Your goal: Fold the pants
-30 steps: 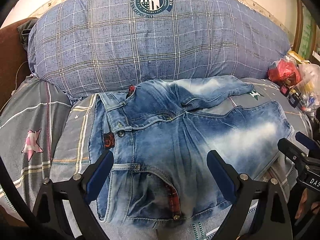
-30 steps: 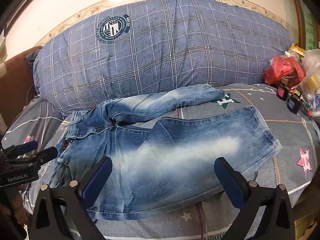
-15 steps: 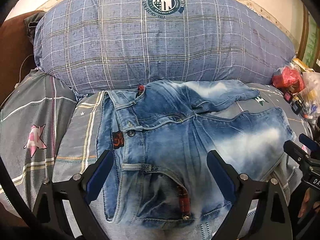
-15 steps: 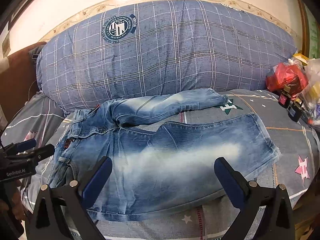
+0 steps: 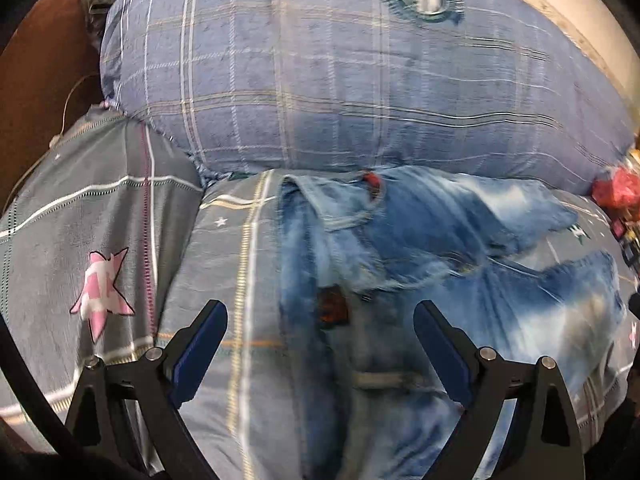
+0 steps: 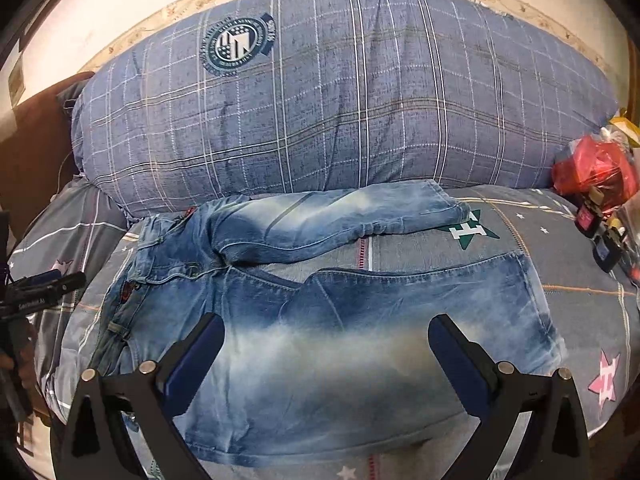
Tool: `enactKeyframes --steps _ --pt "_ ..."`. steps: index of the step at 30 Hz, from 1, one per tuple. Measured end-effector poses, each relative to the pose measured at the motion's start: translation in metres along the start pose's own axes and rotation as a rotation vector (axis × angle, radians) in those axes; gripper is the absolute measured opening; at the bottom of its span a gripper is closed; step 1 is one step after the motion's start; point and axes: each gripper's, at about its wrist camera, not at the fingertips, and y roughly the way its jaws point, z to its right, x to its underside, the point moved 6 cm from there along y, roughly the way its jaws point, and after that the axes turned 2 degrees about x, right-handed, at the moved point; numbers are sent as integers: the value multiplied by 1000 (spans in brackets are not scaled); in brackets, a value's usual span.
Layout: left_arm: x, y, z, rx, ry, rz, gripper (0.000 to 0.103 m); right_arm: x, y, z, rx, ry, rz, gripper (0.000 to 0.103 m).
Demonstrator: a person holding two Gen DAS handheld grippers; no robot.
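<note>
While the pants (image 6: 320,340), a pair of faded blue jeans, lie spread on the bed (image 6: 580,264) with the waistband to the left and the 2 legs splayed apart toward the right, neither tool has hold of them. The left gripper (image 5: 320,340) hovers over the waistband corner with its fingers spread wide and empty; that view is blurred, so fine detail of the button and belt loop is hard to read. The right gripper (image 6: 326,354) hangs above the nearer leg, fingers likewise parted and grasping nothing. Behind the jeans sits a large blue plaid pillow (image 6: 340,100), touching the farther leg. Likely risks: the farther leg is creased and angled, so folding it over may trap wrinkles; a pinch on the thick waistband could catch only 1 layer; a red bag (image 6: 592,168) and small items near the right edge could be knocked.
</note>
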Motion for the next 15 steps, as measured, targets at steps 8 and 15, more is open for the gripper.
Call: enactKeyframes --steps 8,15 --pt "-44 61 -16 76 -84 -65 94 -16 29 8 19 4 -31 103" --pt "-79 134 -24 71 -150 -138 94 -17 61 4 12 -8 -92 103"
